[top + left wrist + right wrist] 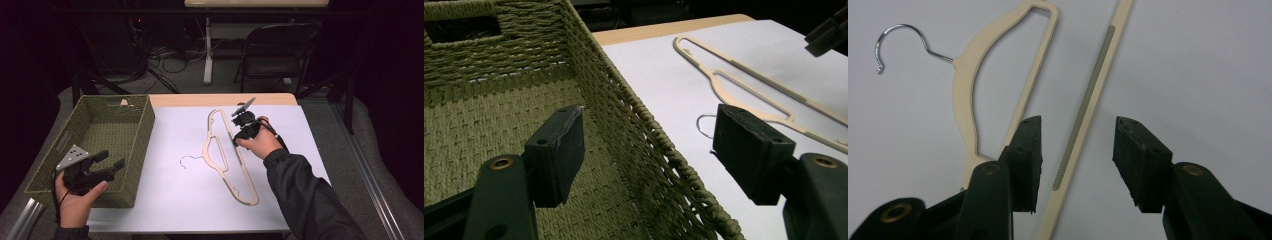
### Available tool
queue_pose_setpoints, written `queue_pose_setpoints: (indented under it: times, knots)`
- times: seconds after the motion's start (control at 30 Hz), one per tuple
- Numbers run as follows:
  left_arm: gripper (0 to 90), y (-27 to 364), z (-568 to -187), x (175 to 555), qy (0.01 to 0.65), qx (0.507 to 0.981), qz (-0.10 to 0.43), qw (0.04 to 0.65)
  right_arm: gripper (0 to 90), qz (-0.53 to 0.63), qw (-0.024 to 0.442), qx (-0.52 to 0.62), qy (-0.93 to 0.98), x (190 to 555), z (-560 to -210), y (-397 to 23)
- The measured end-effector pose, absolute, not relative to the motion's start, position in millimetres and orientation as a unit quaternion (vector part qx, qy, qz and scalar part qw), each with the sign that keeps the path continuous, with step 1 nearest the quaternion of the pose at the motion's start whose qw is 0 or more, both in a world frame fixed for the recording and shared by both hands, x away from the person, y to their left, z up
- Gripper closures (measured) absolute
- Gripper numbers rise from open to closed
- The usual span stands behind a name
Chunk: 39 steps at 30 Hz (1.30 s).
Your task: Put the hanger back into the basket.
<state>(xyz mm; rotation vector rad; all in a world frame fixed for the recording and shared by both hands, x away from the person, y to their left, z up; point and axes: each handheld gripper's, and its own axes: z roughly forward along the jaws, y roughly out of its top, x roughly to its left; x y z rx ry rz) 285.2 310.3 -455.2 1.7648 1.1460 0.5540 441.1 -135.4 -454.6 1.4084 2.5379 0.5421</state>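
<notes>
- hanger [227, 160] is laid flat on white table cover [175, 200], beside woven basket [107, 125].
- right gripper [1077, 160] jaws are held apart, straddling its bar untouched.
- left gripper [649, 150] jaws are spread, empty, over the basket rim.

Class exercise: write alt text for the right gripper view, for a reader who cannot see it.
Two open black jaws of the right gripper straddle the straight bar of a cream hanger lying flat on a white table, pads not touching it. The hanger's metal hook curls at upper left.
</notes>
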Motion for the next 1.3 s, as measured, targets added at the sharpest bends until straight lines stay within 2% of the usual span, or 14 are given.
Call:
queue_pose_setpoints:
  times: [0.17, 0.23, 0.33, 0.4, 0.47, 0.6, 0.87, 0.93, 0.97, 1.0, 1.03, 1.2, 1.23, 1.3]
  knots:
    - [29.1, 311.0, -455.4, 285.1, 0.468, 0.715, 0.220, 0.471, 55.2, 0.152, 0.086, 0.473, 0.864, 445.8, -460.7, -127.6]
    - [31.2, 311.0, -455.2, 285.0, 0.465, 0.717, 0.216, 0.471, 56.7, 0.196, 0.088, 0.477, 0.852, 446.7, -469.7, -124.5]
    - [31.4, 310.8, -456.1, 286.0, 0.472, 0.719, 0.205, 0.468, 56.7, 0.177, 0.077, 0.479, 0.856, 448.3, -471.1, -120.9]
    - [32.6, 310.5, -456.5, 285.7, 0.470, 0.719, 0.208, 0.469, 56.4, 0.117, 0.063, 0.475, 0.870, 450.5, -464.5, -119.4]
    - [32.9, 309.6, -456.1, 285.5, 0.463, 0.722, 0.210, 0.470, 56.2, 0.152, 0.067, 0.473, 0.865, 451.2, -472.1, -117.3]
    - [33.3, 306.9, -455.3, 284.7, 0.456, 0.727, 0.218, 0.465, 56.1, 0.122, 0.067, 0.469, 0.872, 452.3, -475.7, -111.9]
    - [34.1, 304.9, -456.2, 285.1, 0.455, 0.730, 0.217, 0.461, 58.5, 0.161, 0.072, 0.475, 0.862, 453.1, -493.6, -103.8]
    - [34.4, 305.3, -455.5, 284.6, 0.455, 0.729, 0.219, 0.462, 59.1, 0.101, 0.059, 0.469, 0.876, 454.7, -487.5, -102.2]
    - [34.7, 305.3, -455.5, 284.6, 0.455, 0.729, 0.219, 0.462, 59.4, 0.206, 0.081, 0.490, 0.843, 451.5, -504.1, -99.2]
    - [34.8, 305.7, -455.2, 284.4, 0.454, 0.729, 0.221, 0.461, 59.5, 0.196, 0.086, 0.472, 0.855, 453.8, -504.4, -99.8]
    - [34.9, 305.8, -455.2, 284.3, 0.455, 0.729, 0.221, 0.461, 59.6, 0.124, 0.062, 0.462, 0.876, 455.9, -494.5, -100.3]
    - [35.2, 306.1, -455.3, 284.5, 0.455, 0.729, 0.220, 0.462, 61.5, 0.169, 0.067, 0.469, 0.864, 457.6, -508.8, -95.4]
    - [35.2, 306.2, -455.3, 284.5, 0.455, 0.729, 0.220, 0.462, 61.7, 0.075, 0.042, 0.461, 0.883, 460.4, -496.5, -94.3]
    - [35.2, 306.4, -455.4, 284.4, 0.455, 0.729, 0.220, 0.462, 62.5, 0.098, 0.046, 0.468, 0.877, 460.5, -503.2, -92.3]
